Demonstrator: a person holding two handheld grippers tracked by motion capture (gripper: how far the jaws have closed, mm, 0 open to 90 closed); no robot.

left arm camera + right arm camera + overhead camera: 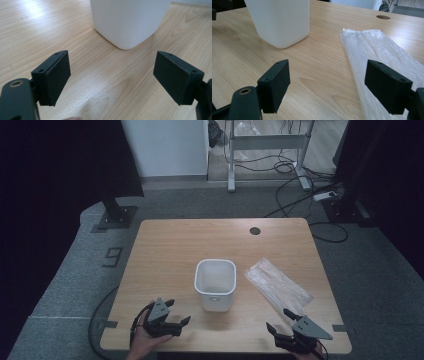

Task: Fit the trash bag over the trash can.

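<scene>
On the table's point(165, 245) near edge I'm holding both tongs wide open, gripping nothing — left gripper point(178, 313) facing the white bin point(215, 283), right gripper point(281, 321) just short of the plastic bag point(277, 286) lying flat beside it. Bag's looking thin, limp, slippery — I'm judging its near end best for pinching
</scene>
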